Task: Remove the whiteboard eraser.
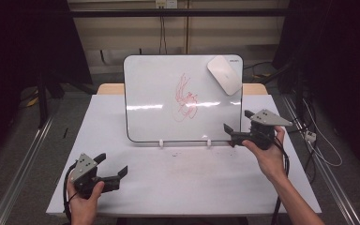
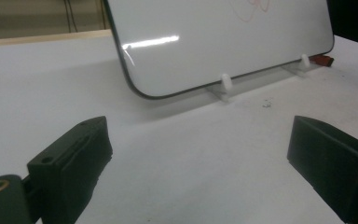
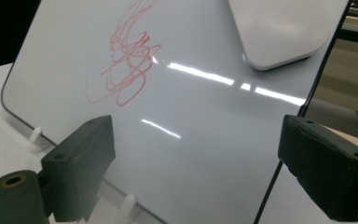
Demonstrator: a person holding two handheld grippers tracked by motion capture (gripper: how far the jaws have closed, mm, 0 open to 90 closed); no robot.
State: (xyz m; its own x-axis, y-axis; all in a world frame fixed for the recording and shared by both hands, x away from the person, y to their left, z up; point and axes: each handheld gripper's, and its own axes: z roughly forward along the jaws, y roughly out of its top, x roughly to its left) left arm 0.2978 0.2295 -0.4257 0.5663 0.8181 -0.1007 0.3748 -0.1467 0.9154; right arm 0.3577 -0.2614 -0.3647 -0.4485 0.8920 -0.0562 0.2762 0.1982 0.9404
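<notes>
A whiteboard (image 1: 154,103) stands upright on the white table (image 1: 178,187), propped on two small white clips (image 1: 161,142). A red scribble (image 1: 186,99) marks its middle, and a white eraser (image 1: 225,74) sticks to its top right corner. My right gripper (image 1: 237,120) hovers by the board's lower right corner, open, with nothing between its jaws; in its own view the scribble (image 3: 128,65) and the eraser (image 3: 279,32) lie ahead. My left gripper (image 1: 113,163) rests near the table's front left, open and holding nothing, facing the board (image 2: 205,42).
A small red-brown object (image 2: 324,59) lies at the board's far lower corner. A few dark specks (image 1: 174,153) dot the table in front of the board. Cables (image 1: 318,140) trail on the floor to the right, and metal rails (image 1: 23,164) run along both sides.
</notes>
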